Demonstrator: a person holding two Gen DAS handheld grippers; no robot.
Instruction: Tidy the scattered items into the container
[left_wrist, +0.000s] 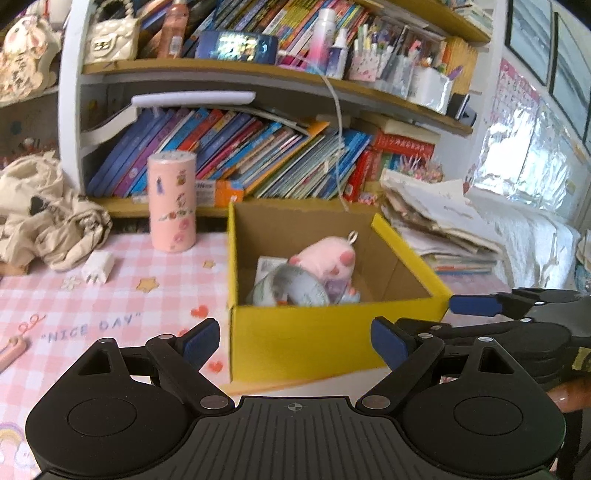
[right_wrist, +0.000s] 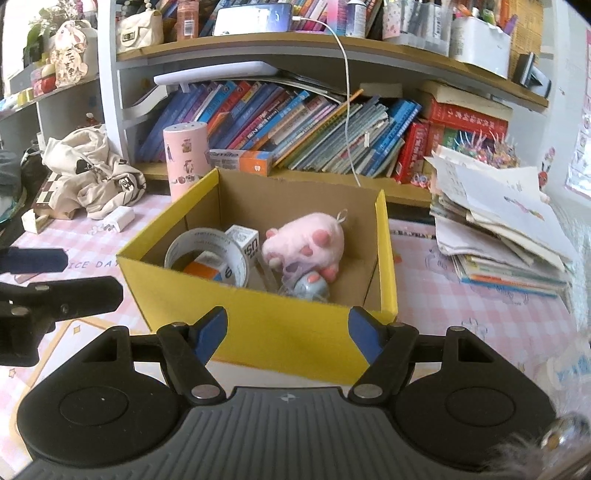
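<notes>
Fingers (right_wrist: 212, 334) apart; box (right_wrist: 295, 328) holds plush (right_wrist: 306, 240), tape (right_wrist: 207, 251).

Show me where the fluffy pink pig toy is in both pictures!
Left wrist view: the fluffy pink plush pig toy lies inside the yellow cardboard box, right of centre, behind the clear tape roll.
Right wrist view: the pig is near picture centre, in the box, right of the tape roll.
Shared landmark: the tall pink cylinder tin behind the box's left side.
</notes>
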